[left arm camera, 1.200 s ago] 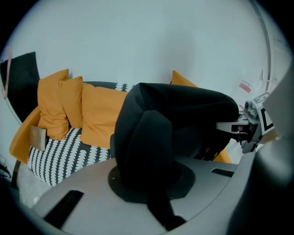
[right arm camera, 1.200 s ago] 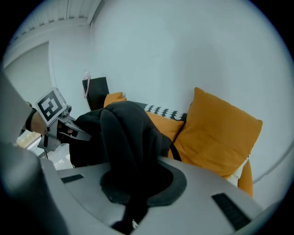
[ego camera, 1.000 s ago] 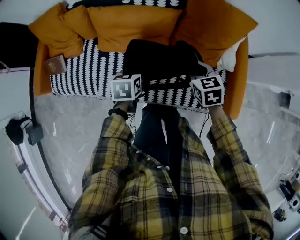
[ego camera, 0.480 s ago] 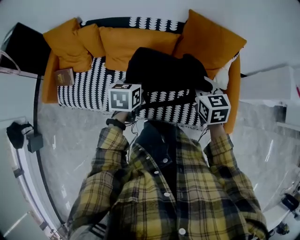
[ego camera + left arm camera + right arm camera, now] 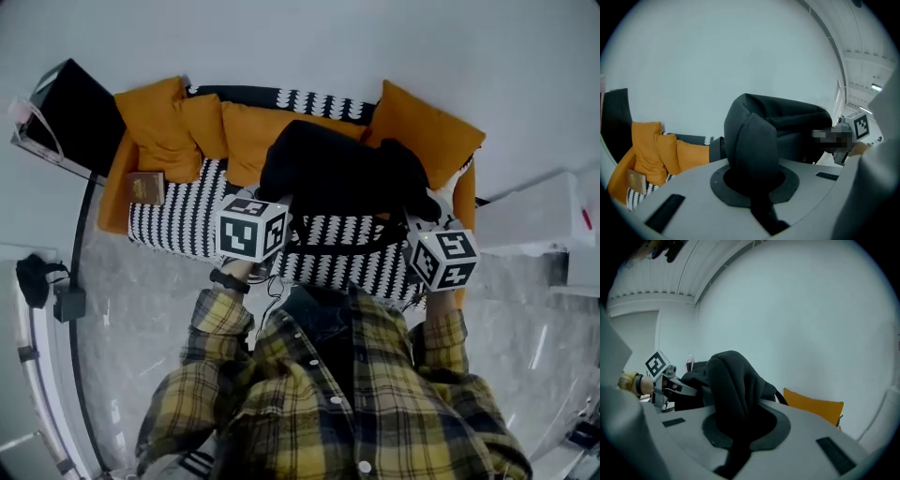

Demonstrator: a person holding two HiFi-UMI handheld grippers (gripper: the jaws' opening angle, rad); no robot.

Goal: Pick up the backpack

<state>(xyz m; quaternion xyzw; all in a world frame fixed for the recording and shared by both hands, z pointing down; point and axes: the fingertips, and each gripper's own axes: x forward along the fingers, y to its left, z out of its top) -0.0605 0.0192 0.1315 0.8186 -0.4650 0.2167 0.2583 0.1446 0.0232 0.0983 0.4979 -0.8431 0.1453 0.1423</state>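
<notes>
The left claw (image 5: 754, 185) and the right claw (image 5: 738, 430) are each clamped on a fold of the soft black fabric backpack (image 5: 337, 173), one at its left and one at its right, likely to share its weight and keep it level over the middle of the black-and-white patterned sofa (image 5: 178, 230).

support: sofa (image 5: 178, 223), black-and-white patterned seat, orange sides | on seat: orange cushions (image 5: 253, 136) in a row along the back; small brown box (image 5: 145, 187) near the left end, just beside the cushions | below: pale marbled floor (image 5: 141, 309); black gadget (image 5: 33, 279) on it, far left
</notes>
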